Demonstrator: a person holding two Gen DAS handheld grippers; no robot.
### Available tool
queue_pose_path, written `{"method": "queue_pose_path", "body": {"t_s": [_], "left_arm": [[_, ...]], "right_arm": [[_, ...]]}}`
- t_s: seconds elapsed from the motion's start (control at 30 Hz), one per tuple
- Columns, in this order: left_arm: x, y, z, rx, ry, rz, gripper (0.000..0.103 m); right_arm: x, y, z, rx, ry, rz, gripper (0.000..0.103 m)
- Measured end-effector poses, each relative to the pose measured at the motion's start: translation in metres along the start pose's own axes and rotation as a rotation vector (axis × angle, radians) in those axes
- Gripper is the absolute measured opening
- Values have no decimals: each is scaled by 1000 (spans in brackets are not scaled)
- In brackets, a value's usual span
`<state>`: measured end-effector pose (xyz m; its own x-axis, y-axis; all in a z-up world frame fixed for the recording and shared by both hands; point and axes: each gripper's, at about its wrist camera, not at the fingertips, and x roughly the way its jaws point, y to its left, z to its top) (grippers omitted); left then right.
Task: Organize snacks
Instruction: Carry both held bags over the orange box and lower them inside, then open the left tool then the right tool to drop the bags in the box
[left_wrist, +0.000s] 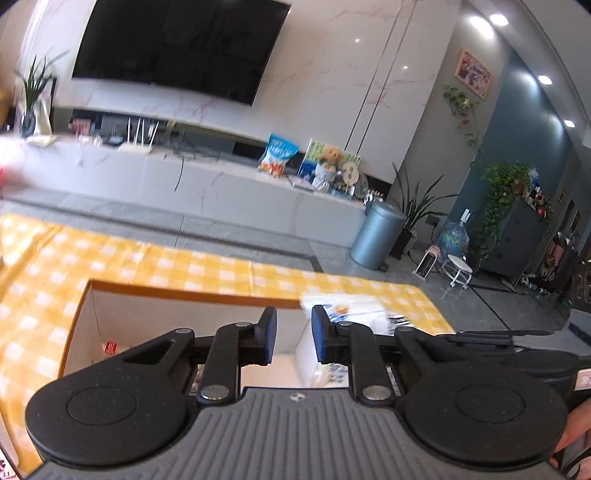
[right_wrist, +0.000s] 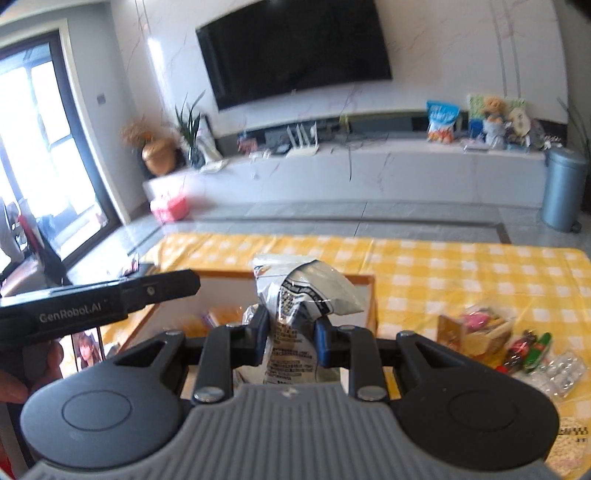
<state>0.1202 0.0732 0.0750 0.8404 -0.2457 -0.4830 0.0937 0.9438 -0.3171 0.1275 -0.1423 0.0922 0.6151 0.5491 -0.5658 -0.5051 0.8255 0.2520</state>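
Observation:
My right gripper is shut on a white and grey snack bag, held upright above the orange-rimmed white box. Orange packets lie inside that box. My left gripper hangs over the same box; its jaws are drawn in to a narrow gap with nothing between them. A white and blue packet lies on the yellow checked cloth just past its right finger. More snacks, small bottles and a clear blister pack lie to the right of the box.
The left tool's black handle and a hand cross the left of the right wrist view, over a phone screen. Beyond the table's far edge are grey floor, a long TV console and a grey bin.

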Motion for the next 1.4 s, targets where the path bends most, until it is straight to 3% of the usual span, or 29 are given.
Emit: {"method": "queue_pose_path", "body": {"t_s": [0.17,0.43,0.6,0.73,0.9,1.07,1.17,1.4], "left_arm": [[18,23,-10,6,75,20,19],[32,52,-25,-9,161,65,20],[46,59,-31,1,219,109,33],[56,64,-37,4,260,130,35],[60,58,-39,25,268,152,42],[62,57,-37,32,267,164,42],[62,59,-37,22,276,172,42],[59,62,-33,14,271,171,42]], "right_arm": [[58,8,5,-57,138,-49,24],[104,9,3,-116,249,-73,24],[128,11,5,-144,292,-95,24],[144,10,5,-169,335,-106,25],[159,9,4,-199,365,-129,25],[165,23,6,-392,334,-216,26],[175,27,7,-480,382,-240,28],[182,26,14,-462,478,-214,34]]}}
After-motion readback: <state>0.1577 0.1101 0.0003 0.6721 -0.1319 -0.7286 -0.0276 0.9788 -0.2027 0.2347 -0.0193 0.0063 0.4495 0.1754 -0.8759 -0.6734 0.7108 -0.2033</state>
